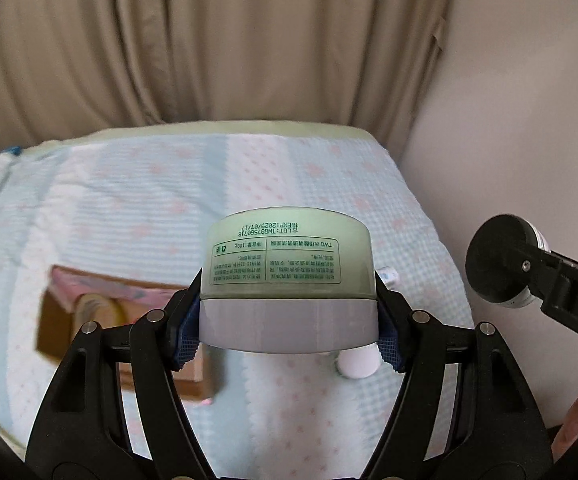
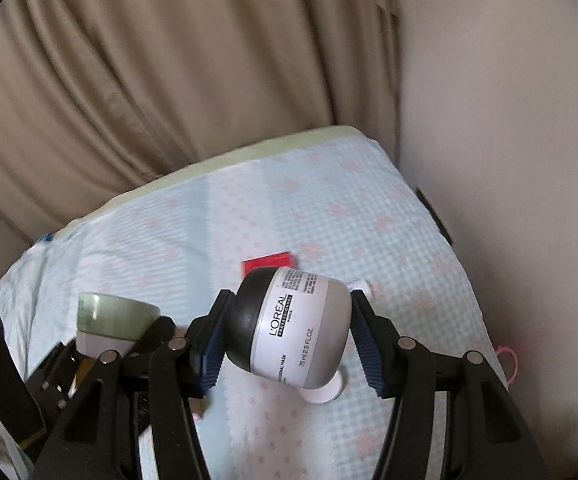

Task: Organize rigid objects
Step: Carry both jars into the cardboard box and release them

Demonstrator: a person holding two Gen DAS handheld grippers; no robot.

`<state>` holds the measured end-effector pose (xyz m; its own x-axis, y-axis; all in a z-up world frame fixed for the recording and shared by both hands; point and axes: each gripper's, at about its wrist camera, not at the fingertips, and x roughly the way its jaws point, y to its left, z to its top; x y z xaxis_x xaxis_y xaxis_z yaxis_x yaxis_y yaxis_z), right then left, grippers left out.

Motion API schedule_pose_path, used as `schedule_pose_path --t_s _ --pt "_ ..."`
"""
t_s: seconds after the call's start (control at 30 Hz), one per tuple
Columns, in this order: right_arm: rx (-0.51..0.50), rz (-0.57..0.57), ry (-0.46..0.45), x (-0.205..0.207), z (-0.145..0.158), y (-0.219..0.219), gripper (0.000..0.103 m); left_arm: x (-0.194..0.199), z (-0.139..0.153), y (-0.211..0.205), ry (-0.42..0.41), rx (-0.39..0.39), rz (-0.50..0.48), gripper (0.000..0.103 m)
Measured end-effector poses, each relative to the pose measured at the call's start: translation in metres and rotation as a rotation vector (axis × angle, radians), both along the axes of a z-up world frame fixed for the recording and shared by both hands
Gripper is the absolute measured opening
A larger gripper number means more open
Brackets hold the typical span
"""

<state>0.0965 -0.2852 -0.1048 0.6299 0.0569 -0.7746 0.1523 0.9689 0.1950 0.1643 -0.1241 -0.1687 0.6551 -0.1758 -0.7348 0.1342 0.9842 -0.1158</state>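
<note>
My left gripper (image 1: 289, 320) is shut on a pale green jar (image 1: 289, 256) with a grey lid, held upside down above the bed. The jar also shows in the right wrist view (image 2: 113, 316). My right gripper (image 2: 289, 340) is shut on a grey L'Oreal jar (image 2: 301, 328) with a black lid, held sideways. That jar's black lid shows in the left wrist view (image 1: 501, 260) at the right. A cardboard box (image 1: 121, 320) with pink lining lies open on the bed at the lower left, with a roll of tape (image 1: 97, 308) inside.
The bed has a light blue checked cover (image 1: 329, 184). A small white round object (image 1: 357, 364) lies under the green jar. A red square item (image 2: 269, 262) lies behind the L'Oreal jar. Beige curtains (image 1: 209, 40) hang behind; a wall (image 1: 529, 120) stands at the right.
</note>
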Motion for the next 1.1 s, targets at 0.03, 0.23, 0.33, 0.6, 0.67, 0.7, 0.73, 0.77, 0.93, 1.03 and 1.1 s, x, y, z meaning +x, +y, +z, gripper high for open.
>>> schedule_pose_path --t_s 0.03,0.23,0.33,0.6,0.67,0.7,0.73,0.77,0.93,1.03,1.1 --pt "0.005 0.023 -0.007 -0.004 0.005 0.009 0.053 -0.006 0.006 0.013 -0.002 0.006 0.022 0.067" --pt "0.068 0.126 -0.016 -0.016 0.012 0.058 0.053 -0.036 0.024 0.077 0.012 0.002 0.114 0.067" --pt "0.094 0.177 -0.013 -0.018 0.016 0.083 0.053 -0.048 0.029 0.112 0.023 0.016 0.152 0.067" --pt "0.119 0.271 0.014 -0.012 0.002 0.16 0.053 -0.057 0.022 0.194 0.064 0.019 0.184 0.067" --pt "0.137 0.27 0.037 -0.008 -0.005 0.177 0.053 -0.057 0.013 0.215 0.086 0.012 0.18 0.067" --pt "0.14 0.27 0.046 -0.007 -0.009 0.185 0.053 -0.055 0.009 0.221 0.096 0.014 0.178 0.067" --pt "0.139 0.27 0.055 -0.004 -0.014 0.195 0.053 -0.052 0.003 0.229 0.108 0.017 0.174 0.067" --pt "0.14 0.269 0.065 -0.001 -0.018 0.204 0.053 -0.049 -0.004 0.238 0.122 0.018 0.167 0.067" --pt "0.139 0.239 0.117 0.011 -0.044 0.238 0.052 -0.034 -0.036 0.271 0.177 0.038 0.122 0.067" --pt "0.137 0.225 0.148 0.02 -0.062 0.256 0.052 -0.02 -0.058 0.286 0.217 0.05 0.103 0.067" --pt "0.12 0.227 0.178 0.027 -0.078 0.267 0.052 -0.01 -0.075 0.295 0.245 0.055 0.095 0.067"
